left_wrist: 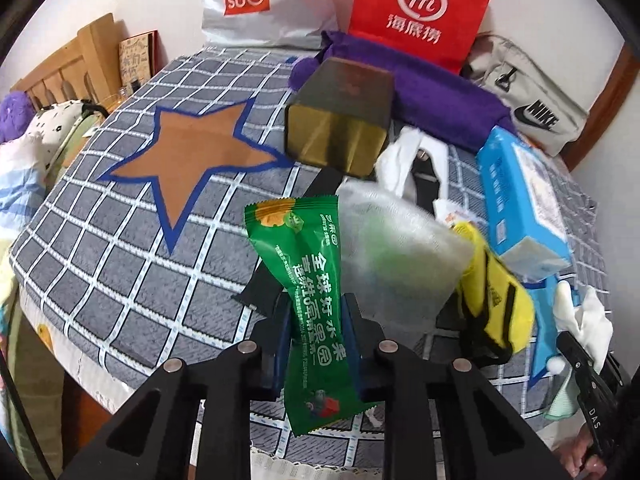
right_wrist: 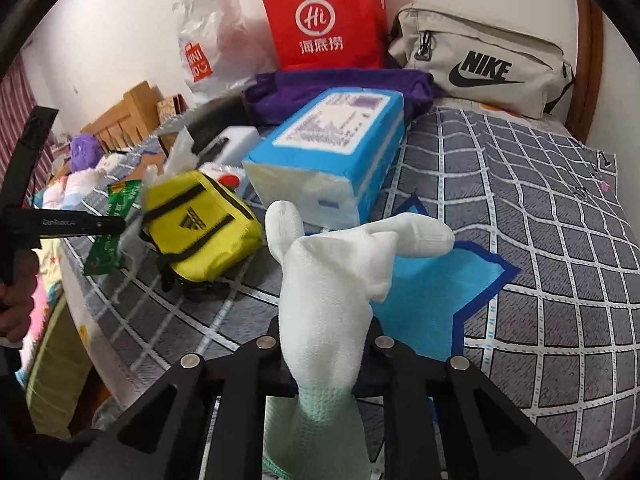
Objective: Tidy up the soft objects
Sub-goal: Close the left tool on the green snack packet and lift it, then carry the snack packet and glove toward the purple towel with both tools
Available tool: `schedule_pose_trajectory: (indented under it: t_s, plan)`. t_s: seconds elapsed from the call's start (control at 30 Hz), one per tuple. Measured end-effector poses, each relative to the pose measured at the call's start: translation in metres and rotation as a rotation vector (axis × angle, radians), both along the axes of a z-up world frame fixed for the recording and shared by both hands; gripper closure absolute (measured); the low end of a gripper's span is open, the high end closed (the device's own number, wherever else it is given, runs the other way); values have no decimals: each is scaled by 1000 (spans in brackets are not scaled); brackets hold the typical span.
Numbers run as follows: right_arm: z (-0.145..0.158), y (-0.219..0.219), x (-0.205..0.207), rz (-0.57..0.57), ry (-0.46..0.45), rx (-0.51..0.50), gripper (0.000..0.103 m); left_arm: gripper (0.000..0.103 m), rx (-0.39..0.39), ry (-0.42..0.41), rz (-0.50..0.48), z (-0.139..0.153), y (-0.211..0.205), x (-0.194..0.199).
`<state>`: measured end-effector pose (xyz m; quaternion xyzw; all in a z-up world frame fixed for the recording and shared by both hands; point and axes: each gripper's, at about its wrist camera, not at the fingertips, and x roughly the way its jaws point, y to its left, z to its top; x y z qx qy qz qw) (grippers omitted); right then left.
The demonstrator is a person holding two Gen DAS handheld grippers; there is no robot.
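Over the near edge of the checked bedspread (left_wrist: 120, 272), the left gripper (left_wrist: 318, 340) was clamped on one green snack packet (left_wrist: 308, 280), lifted clear, seemingly for sorting toward the brown star (left_wrist: 192, 152) to its left. The right gripper (right_wrist: 326, 360) was closed around one white glove (right_wrist: 332, 280), held above the blue star (right_wrist: 440, 292), likely its destination. Behind lay one yellow pouch (right_wrist: 200, 224), one blue tissue pack (right_wrist: 332, 148), one purple towel (right_wrist: 288, 92), one grey Nike bag (right_wrist: 480, 68) and two shopping bags, one red (right_wrist: 324, 16), one white (left_wrist: 260, 0), at the far wall.
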<state>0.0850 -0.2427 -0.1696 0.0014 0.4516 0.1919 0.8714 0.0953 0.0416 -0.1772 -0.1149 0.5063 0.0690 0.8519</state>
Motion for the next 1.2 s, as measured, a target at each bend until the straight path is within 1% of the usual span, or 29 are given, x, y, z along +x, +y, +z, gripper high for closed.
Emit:
schedule_pose_trajectory:
  t_s: [0.23,0.5,0.6,0.8,0.9,1.03,1.2]
  plan:
    - [32,9,-5,19,-22,53,90,81,-28,-57,-50,20,2,5]
    - [74,17,3,-10,-68,63,90,81,-49,-123,-112,46,6,24]
    - [86,21,15,-26,-74,59,90,81,-40,-144,-137,58,5,36]
    - [104,28,48,-30,-96,62,90,81,-27,-174,-153,80,8,59]
    - [112,30,67,-30,-106,76,90,81,-17,-188,-151,91,13,73]
    - [121,29,92,-22,-112,104,90,81,-26,-213,-157,105,17,90]
    - [131,31,120,-20,-130,96,90,81,-20,-221,-172,113,14,114]
